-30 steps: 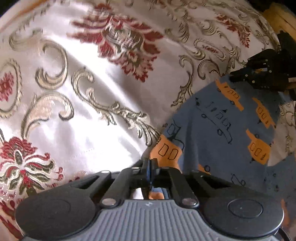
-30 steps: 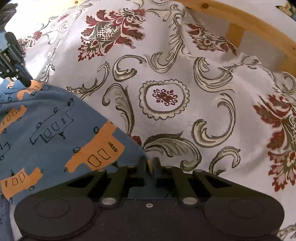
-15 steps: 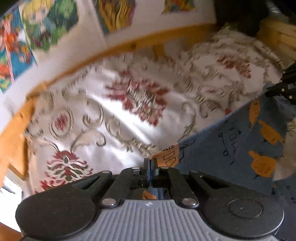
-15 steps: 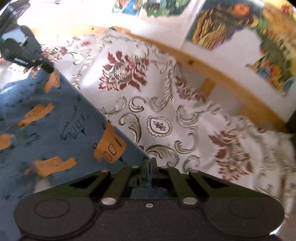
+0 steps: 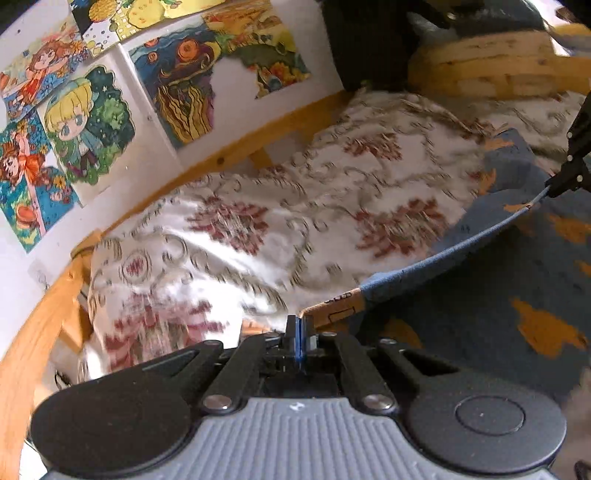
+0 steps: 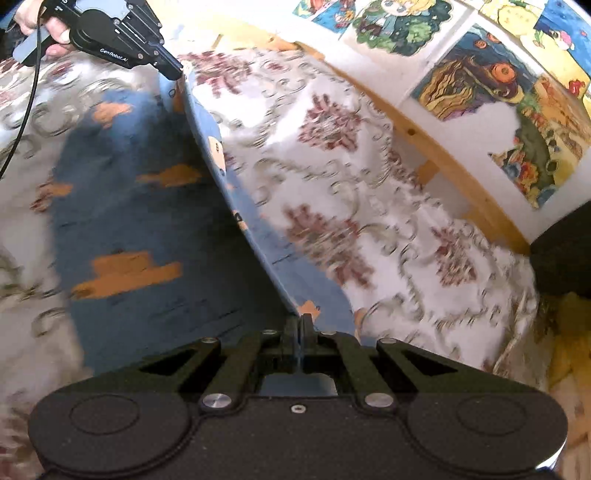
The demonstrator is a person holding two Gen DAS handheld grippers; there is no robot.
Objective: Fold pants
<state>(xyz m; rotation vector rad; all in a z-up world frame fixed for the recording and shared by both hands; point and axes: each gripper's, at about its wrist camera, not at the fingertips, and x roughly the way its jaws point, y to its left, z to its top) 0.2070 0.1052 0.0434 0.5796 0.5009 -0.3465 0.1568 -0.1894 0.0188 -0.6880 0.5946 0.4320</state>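
I am gripping the pants [image 5: 491, 295] at both ends of one edge, and that edge is stretching taut between my two grippers above the bedspread [image 5: 295, 206]. Starting at the left of the left wrist view: drawings [image 5: 85, 125] are hanging on the white wall, with a curved wooden bed frame [image 5: 40, 317] running below them. My left gripper [image 5: 300, 334] is pinching shut on a corner of the pants, blue fabric showing between its closed jaws. From there the lifted edge is running up and right to my right gripper [image 5: 554, 186], which is clamping the far corner. The rest of the pants, blue with orange shapes, is hanging down from this edge at the right. In the right wrist view, my hand [image 6: 40, 26] is holding the left gripper [image 6: 176, 75] at top left, closed on its corner. The pants [image 6: 147, 229] are spreading below it, partly lying on the bedspread [image 6: 369, 184]. My right gripper [image 6: 300, 328] is closing tight on the near corner. Much of the bedspread is looking blurred in both views.
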